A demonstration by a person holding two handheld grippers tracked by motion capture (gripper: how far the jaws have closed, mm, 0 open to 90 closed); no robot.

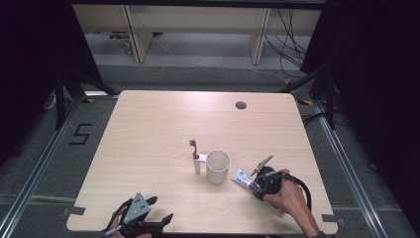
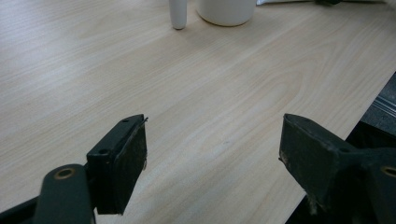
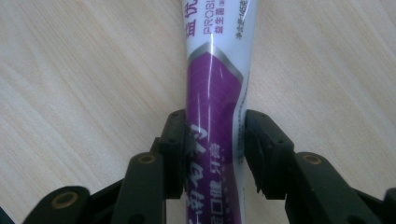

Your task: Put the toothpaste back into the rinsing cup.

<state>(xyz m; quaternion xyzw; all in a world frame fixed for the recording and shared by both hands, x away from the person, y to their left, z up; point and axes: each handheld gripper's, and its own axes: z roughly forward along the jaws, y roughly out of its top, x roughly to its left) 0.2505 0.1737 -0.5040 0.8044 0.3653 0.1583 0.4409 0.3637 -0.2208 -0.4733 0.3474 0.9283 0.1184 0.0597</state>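
A white and purple toothpaste tube [image 1: 244, 179] lies on the wooden table [image 1: 163, 124] just right of a white cup [image 1: 218, 166]. My right gripper [image 1: 258, 186] is shut on the tube, its jaws pressing both sides of the purple part [image 3: 212, 121]. A toothbrush [image 1: 196, 157] with a white handle stands upright against the cup's left side. Over the table's front left edge my left gripper [image 1: 161, 210] is open, with bare wood between its jaws [image 2: 212, 154]. The cup's base [image 2: 226, 11] and the toothbrush handle [image 2: 178, 14] lie far ahead of it.
A round cable hole [image 1: 240, 105] sits near the table's far right edge. The table's front edge [image 2: 336, 135] runs close under my left gripper's right jaw. Dark curtains and floor rails flank the table.
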